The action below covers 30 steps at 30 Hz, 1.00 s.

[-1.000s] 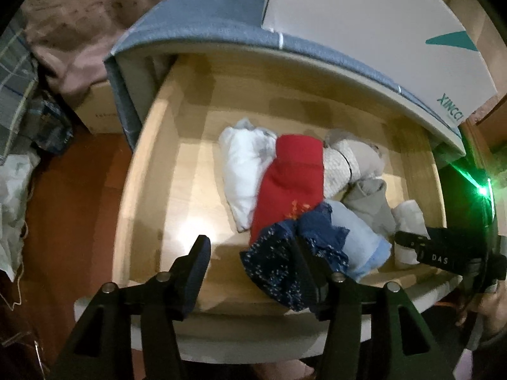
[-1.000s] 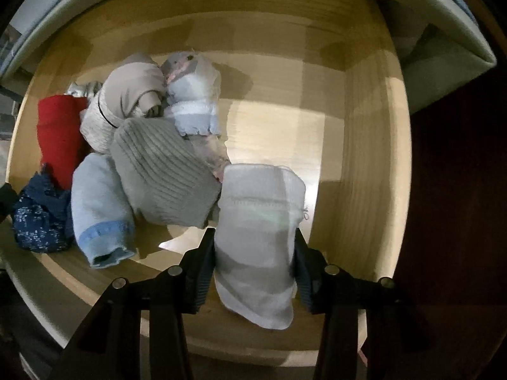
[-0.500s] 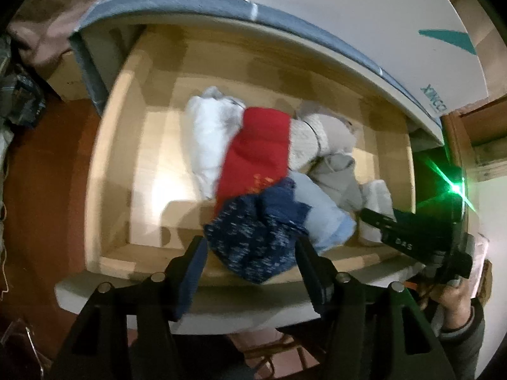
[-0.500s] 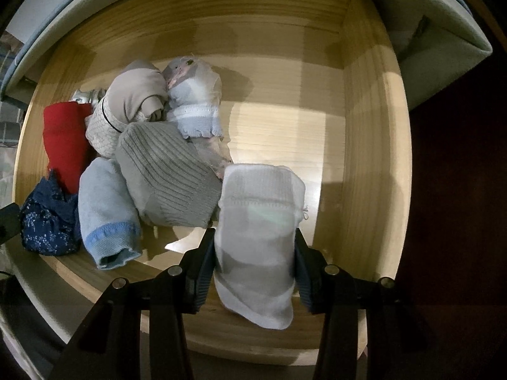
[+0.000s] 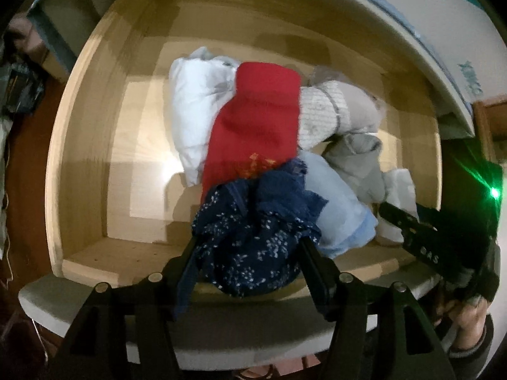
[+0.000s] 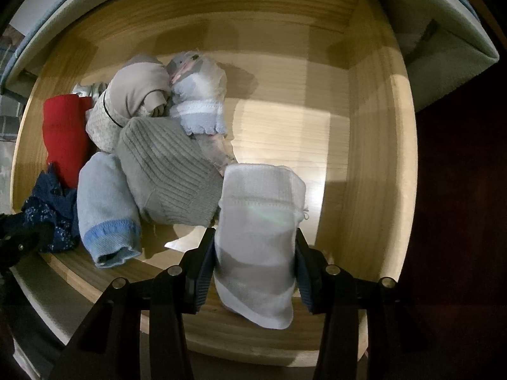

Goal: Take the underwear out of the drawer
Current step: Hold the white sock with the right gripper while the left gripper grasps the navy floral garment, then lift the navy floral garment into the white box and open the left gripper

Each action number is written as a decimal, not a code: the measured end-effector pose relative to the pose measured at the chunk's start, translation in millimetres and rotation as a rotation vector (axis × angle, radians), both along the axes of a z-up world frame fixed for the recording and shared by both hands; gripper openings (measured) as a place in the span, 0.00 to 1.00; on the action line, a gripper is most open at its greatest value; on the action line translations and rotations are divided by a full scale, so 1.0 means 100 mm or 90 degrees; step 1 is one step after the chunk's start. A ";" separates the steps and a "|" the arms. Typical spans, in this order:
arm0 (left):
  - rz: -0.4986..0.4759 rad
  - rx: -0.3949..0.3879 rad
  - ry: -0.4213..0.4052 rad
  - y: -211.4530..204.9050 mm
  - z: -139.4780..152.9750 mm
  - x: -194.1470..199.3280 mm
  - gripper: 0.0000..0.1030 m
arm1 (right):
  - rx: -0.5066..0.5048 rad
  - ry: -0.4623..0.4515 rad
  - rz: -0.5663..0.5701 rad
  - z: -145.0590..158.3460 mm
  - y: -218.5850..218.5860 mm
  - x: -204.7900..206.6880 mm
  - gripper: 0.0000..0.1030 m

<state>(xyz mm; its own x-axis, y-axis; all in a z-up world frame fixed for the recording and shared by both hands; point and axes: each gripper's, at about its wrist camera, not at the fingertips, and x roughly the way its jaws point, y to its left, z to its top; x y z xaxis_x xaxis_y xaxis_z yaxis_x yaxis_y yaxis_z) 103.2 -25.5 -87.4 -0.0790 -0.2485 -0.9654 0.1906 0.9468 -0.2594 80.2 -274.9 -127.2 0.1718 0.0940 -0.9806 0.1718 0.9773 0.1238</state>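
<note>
Red garment's [image 5: 253,126] near end hidden under navy dotted garment [image 5: 253,237], pale blue roll [image 6: 106,202] partly covered by grey ribbed roll [image 6: 168,174], white piece [image 5: 397,202] part-hidden behind right tool [image 5: 412,231], teal lettering [image 5: 472,85] cut by right edge, left-edge clutter [image 5: 19,91] too blurred to identify.

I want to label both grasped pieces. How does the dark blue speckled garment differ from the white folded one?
The dark blue speckled garment, in the left gripper, is crumpled and patterned; the white folded garment, in the right gripper, is plain and smoothly rolled. The blue one bulges wide between the fingers; the white one hangs narrow. Both are clamped above the wooden drawer.
</note>
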 end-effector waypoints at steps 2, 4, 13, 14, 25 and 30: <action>0.011 -0.002 0.000 0.01 -0.01 0.00 0.60 | -0.001 0.000 0.001 -0.01 0.01 0.01 0.42; 0.015 -0.003 -0.007 0.01 -0.01 -0.01 0.60 | 0.000 0.001 0.001 -0.02 0.02 0.01 0.42; -0.016 0.005 -0.027 -0.05 0.10 -0.09 0.30 | 0.003 0.000 0.003 -0.01 0.00 0.01 0.42; -0.013 0.001 -0.028 -0.04 0.13 -0.09 0.30 | 0.003 0.000 0.003 -0.01 -0.01 0.01 0.42; -0.048 -0.013 -0.095 -0.03 0.65 -0.16 0.29 | 0.005 0.000 0.003 -0.01 -0.01 0.00 0.42; -0.064 -0.010 -0.142 0.00 0.93 -0.20 0.29 | 0.004 0.000 0.004 -0.01 -0.01 0.00 0.42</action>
